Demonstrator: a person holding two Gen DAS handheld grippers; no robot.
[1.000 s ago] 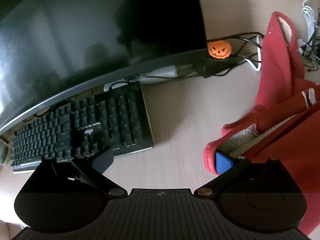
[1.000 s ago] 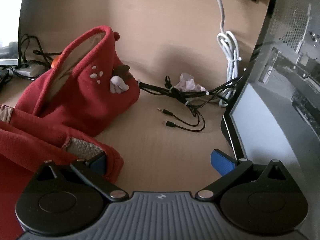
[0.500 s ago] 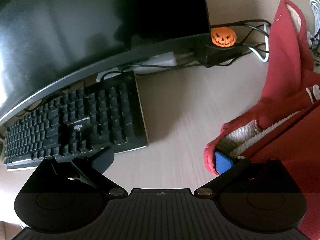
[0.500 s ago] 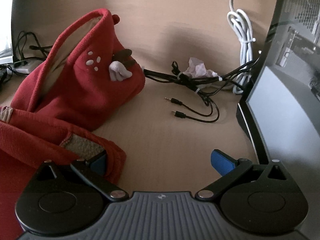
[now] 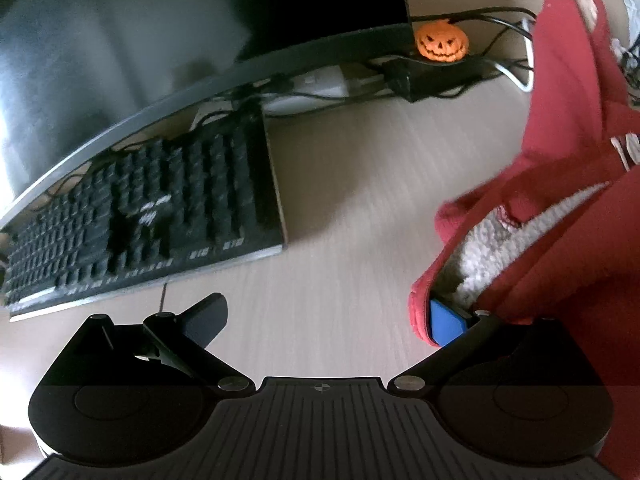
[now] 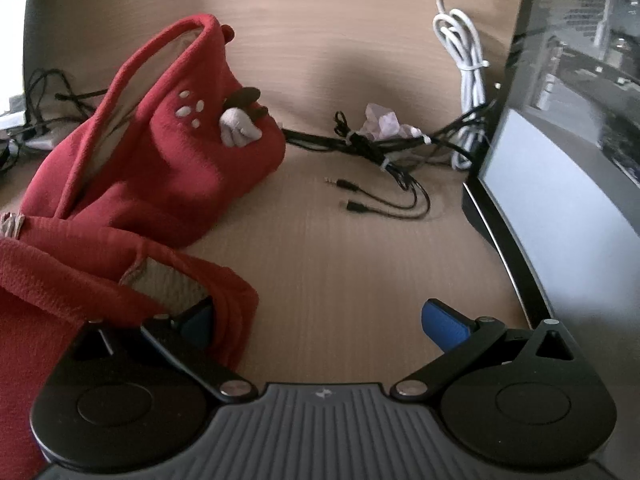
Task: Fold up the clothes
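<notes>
Pale wood-grain counter (image 5: 352, 184) carries our work. Our left tool (image 5: 326, 316) has its jaws spread wide; the blue pad at 3 o'clock is tucked into the fleece-lined edge of the red garment (image 5: 560, 200), the other pad bare over the counter. At 10 o'clock lie a black keyboard (image 5: 152, 216) and monitor (image 5: 160, 40); a pumpkin figure (image 5: 442, 43) sits at 1 o'clock. Our right tool (image 6: 320, 324) is likewise spread apart, its 9 o'clock pad inside the garment's hem (image 6: 224, 312), with black cables (image 6: 380, 160) at 12 o'clock.
</notes>
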